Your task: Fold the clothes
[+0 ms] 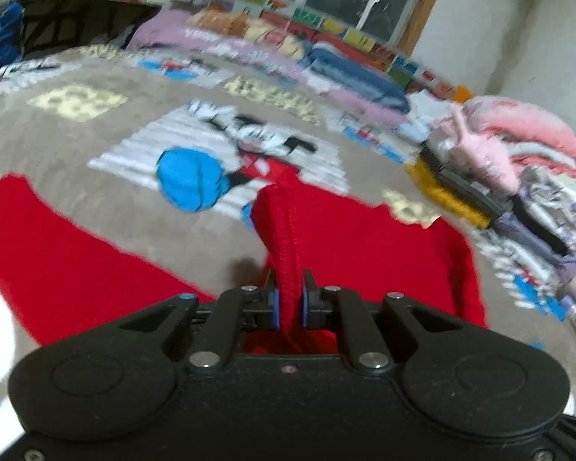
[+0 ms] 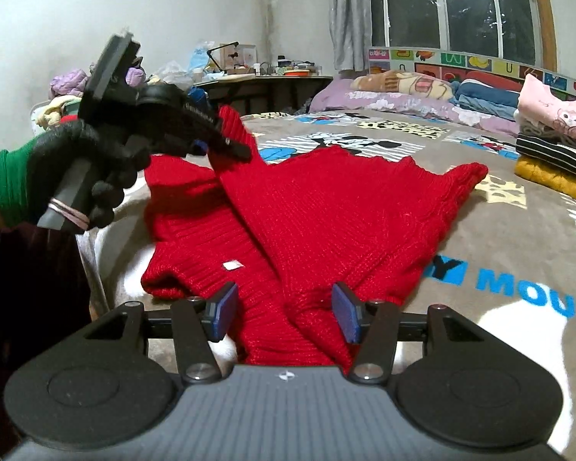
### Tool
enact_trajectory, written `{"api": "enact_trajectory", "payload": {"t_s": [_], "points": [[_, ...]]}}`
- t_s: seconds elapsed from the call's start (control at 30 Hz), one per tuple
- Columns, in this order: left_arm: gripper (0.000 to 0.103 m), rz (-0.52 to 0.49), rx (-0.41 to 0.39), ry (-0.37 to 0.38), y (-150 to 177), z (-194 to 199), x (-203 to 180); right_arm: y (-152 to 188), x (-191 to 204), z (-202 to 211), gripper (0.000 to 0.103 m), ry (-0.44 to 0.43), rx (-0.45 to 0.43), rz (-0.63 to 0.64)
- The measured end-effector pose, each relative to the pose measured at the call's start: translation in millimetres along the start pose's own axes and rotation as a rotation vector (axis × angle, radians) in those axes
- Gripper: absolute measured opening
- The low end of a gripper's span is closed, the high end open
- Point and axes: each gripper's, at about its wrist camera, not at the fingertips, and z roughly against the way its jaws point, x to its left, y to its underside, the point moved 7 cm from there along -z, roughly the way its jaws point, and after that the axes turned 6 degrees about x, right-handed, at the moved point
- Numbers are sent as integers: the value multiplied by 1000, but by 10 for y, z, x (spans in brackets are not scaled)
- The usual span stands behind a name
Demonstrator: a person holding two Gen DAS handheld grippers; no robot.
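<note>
Fold under way: red knitted sweater [image 2: 326, 207] lies on the bed's cartoon blanket [image 2: 518, 238], left tongs [image 1: 290, 299] clenched on its lifted sleeve, right tongs [image 2: 284, 311] released astride the hem; next, carry sleeve across the sweater.

Left gripper [image 1: 290, 299] clamped tight, raised in a gloved hand [image 2: 96, 161], right gripper [image 2: 284, 315] half-spread

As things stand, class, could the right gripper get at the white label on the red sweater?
Probably yes: the white label lies exposed on the red sweater, just beyond the right gripper, whose fingers stand open over the knit with nothing between.
</note>
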Motion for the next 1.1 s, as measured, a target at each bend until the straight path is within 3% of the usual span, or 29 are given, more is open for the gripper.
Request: {"api": "enact_trajectory", "payload": {"t_s": [0.1, 0.33, 0.43, 0.63, 0.8, 1.0, 1.1], "points": [[20, 27, 6, -38, 10, -15, 95, -9, -5, 16, 55, -3, 7, 3], [42, 30, -74, -166, -116, 163, 239, -20, 11, 92, 55, -9, 3, 9], [42, 4, -103, -185, -172, 213, 183, -52, -10, 135, 54, 1, -19, 5], [42, -101, -75, -53, -257, 165, -366, -150, -62, 105, 58, 16, -75, 8], [47, -213, -47, 31, -364, 4, -973, -163, -88, -54, 59, 14, -70, 19], [52, -330, 59, 126, -428, -458, -1661, -146, -131, -121, 64, -43, -40, -20], [51, -336, 113, 170, -425, -733, -1898, -117, -140, -130, 65, -71, -35, -37]]}}
